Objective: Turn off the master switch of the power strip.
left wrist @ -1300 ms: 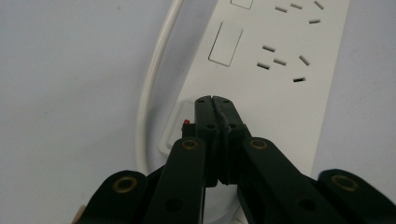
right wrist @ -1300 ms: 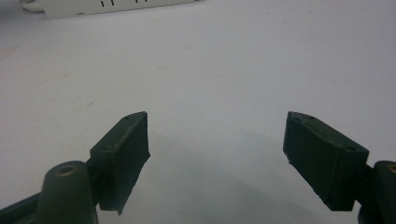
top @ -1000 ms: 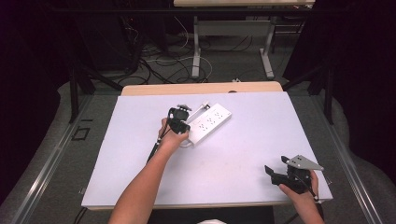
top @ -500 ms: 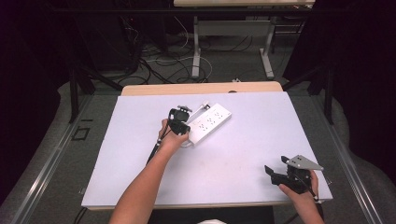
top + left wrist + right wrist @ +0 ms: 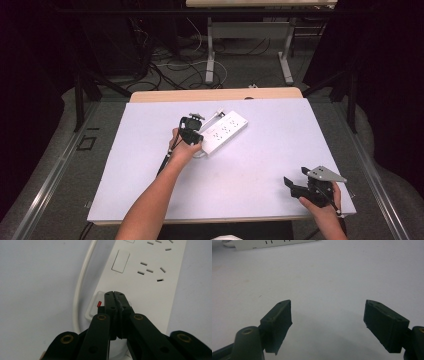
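Power strip (image 5: 225,131) lies at the tabletop's (image 5: 260,170) twelve o'clock, where the left hand-held gripper (image 5: 114,293), jaws closed together, presses its rocker switch (image 5: 96,307) and could slip off sideways, shoving the strip, while the right hand-held gripper (image 5: 328,322) idles wide at five o'clock.

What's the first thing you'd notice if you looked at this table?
A white power strip lies in the middle of the pale table. The left tool, jaws shut, presses its tips on the strip's rocker switch. The right tool waits open near the table's front right corner.
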A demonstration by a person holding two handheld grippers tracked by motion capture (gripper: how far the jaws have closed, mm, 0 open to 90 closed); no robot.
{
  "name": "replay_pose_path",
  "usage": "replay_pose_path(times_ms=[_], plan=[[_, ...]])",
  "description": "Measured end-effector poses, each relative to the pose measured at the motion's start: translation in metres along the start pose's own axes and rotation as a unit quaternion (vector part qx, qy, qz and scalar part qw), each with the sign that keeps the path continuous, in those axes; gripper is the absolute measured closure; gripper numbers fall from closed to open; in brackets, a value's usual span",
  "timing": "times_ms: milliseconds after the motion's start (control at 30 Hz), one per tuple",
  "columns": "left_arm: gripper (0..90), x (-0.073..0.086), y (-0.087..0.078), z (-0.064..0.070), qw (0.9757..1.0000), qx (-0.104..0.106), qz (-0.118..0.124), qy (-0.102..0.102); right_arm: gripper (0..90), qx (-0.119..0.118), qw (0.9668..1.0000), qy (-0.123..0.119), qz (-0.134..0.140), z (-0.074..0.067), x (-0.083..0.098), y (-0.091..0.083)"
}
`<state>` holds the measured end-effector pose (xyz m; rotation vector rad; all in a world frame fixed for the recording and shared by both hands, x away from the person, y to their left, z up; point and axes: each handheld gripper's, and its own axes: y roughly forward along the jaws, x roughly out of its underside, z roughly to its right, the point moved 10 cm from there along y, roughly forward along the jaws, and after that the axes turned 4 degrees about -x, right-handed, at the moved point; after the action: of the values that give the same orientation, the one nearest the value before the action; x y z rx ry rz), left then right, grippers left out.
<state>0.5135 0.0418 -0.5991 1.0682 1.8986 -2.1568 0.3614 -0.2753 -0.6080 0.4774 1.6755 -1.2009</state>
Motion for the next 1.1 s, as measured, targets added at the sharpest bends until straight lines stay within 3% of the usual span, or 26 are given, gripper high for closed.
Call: replay_pose_path(times_ms=[1100], plan=[[89.8, -0.001, -0.01, -0.013, 0.9996, -0.002, 0.007, -0.028, 22.1, -0.004, 1.0, 0.006, 0.002, -0.001, 0.0, 0.0]])
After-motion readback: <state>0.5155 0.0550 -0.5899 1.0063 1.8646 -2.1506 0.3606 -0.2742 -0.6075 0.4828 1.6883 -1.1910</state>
